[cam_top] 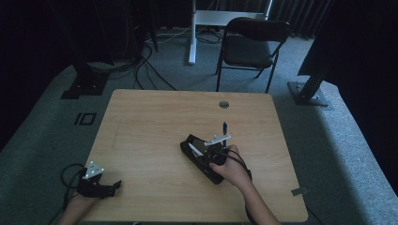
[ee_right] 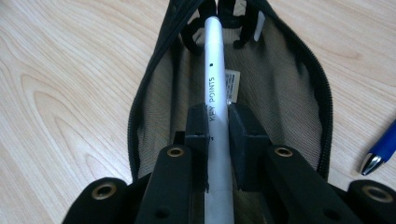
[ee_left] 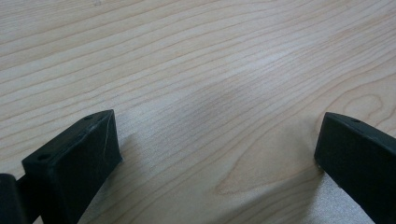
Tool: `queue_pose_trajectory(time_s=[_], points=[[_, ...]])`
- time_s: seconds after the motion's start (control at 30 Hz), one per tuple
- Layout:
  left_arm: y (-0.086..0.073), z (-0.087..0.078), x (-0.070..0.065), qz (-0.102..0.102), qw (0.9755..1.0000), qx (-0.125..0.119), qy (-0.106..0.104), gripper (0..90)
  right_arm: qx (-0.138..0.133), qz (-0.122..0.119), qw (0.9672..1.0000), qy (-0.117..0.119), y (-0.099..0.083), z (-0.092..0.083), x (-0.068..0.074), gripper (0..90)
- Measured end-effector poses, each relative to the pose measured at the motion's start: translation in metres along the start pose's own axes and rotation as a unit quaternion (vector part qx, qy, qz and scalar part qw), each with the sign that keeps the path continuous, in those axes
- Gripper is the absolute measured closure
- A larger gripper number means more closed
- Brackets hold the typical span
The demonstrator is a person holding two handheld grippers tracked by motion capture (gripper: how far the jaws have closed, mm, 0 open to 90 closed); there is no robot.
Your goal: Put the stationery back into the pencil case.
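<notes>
The right tongs (ee_right: 218, 122) pinch a white pen (ee_right: 216, 79) halfway into the open pencil case (ee_right: 280, 79), a blue pen (ee_right: 384, 148) waits on the tabletop (cam_top: 150, 126), and the left tongs (ee_left: 215, 149) rest spread.

Two pens (ee_right: 215, 70) (ee_right: 380, 151), one pencil case (ee_right: 280, 70), one chair (cam_top: 251, 44).

A white pen (ee_right: 215, 88) printed with the words "KEY POINTS" lies lengthwise over the open mouth of a black zippered pencil case (ee_right: 285, 84), its far end reaching in toward the case's far end. The case lies flat on the surface (cam_top: 150, 131), unzipped and spread wide, showing a tan mesh lining with a small label. A blue pen (ee_right: 383, 149) with a silver tip lies on the wood just beside the case.
</notes>
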State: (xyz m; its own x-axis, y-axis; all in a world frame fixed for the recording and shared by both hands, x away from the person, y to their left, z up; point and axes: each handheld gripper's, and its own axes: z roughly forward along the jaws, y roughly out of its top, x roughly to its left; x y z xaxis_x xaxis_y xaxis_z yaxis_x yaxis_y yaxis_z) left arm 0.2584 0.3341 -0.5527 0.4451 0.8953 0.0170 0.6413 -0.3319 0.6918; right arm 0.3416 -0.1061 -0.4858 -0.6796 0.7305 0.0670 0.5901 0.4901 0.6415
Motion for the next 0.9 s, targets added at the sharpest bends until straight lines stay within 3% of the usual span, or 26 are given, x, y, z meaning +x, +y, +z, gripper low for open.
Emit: queue_pose_trajectory(time_s=[0.53, 0.9], points=[[0.000, 0.000, 0.000, 0.000, 1.0000, 0.000, 0.000, 0.2, 0.031, -0.011, 0.9993, -0.016, 0.000, 0.012, 0.002, 78.1], [0.000, 0.000, 0.000, 0.000, 1.0000, 0.000, 0.000, 0.2, 0.037, -0.001, 0.9992, -0.011, 0.001, 0.012, 0.000, 74.4]])
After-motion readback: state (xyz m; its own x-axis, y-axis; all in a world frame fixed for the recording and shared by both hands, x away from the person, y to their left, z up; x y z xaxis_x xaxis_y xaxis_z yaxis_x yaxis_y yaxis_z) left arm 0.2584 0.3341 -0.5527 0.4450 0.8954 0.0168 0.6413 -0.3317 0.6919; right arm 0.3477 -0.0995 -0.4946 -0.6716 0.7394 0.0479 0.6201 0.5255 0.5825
